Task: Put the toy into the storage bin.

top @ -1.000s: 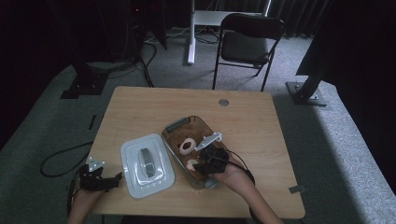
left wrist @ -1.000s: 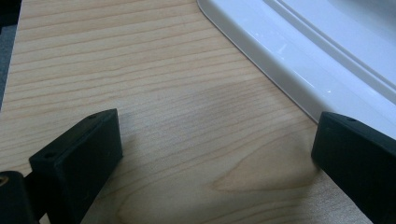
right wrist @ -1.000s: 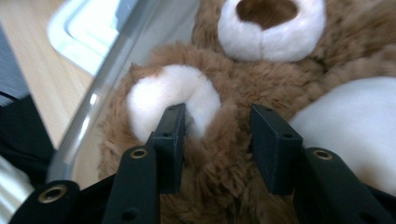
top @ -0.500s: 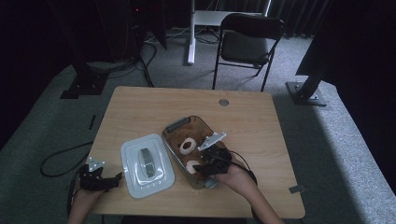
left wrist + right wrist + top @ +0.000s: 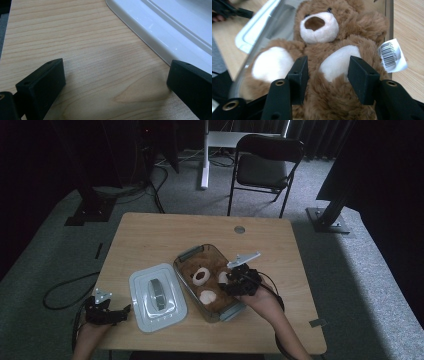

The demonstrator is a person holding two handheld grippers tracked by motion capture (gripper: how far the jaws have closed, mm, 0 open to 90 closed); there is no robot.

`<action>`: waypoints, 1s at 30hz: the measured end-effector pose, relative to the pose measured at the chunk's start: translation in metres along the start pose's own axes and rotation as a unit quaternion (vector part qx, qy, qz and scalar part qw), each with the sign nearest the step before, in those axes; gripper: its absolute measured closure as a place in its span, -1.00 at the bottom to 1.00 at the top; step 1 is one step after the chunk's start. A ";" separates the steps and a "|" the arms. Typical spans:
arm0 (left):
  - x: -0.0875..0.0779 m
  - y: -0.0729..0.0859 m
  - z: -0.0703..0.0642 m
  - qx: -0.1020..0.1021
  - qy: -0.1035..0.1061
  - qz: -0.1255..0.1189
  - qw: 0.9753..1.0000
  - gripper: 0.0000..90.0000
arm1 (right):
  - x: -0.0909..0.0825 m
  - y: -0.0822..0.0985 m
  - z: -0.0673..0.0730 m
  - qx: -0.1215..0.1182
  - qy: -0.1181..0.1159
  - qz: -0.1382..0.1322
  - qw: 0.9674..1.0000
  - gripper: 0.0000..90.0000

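One teddy bear [image 5: 329, 50], one clear container [image 5: 186, 256], one white lid [image 5: 172, 311] and two grippers are on or over the wooden table [image 5: 150, 240]. The bear lies on its back inside the container, directly under and ahead of the right gripper [image 5: 327, 67]; its long axis runs with the container's, head toward the far-left end, feet toward the gripper. The right gripper's jaws have just been closing a little and straddle one white-soled foot, pads not clearly pressing. The right gripper view adds a barcode tag [image 5: 392, 54] at the bear's side. The left gripper [image 5: 113, 82] stands released over bare wood, the lid's rim just beside one jaw.
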State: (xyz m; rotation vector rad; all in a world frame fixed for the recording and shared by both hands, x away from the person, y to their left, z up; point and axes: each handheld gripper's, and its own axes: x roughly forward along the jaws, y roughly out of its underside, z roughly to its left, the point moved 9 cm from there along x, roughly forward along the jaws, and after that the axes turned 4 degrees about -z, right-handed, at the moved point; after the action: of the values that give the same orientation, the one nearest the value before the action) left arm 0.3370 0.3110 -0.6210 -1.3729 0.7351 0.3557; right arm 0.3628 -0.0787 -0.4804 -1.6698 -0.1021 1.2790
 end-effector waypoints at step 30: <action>-0.004 0.001 -0.003 -0.016 0.002 0.013 1.000 -0.94 | -0.020 -0.012 -0.035 0.036 0.046 -0.068 0.996 -0.55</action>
State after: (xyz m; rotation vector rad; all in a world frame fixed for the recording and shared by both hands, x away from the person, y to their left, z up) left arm 0.3330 0.3086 -0.6191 -1.3950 0.7537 0.3880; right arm 0.3864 -0.1068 -0.4595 -1.6288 -0.1108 1.0897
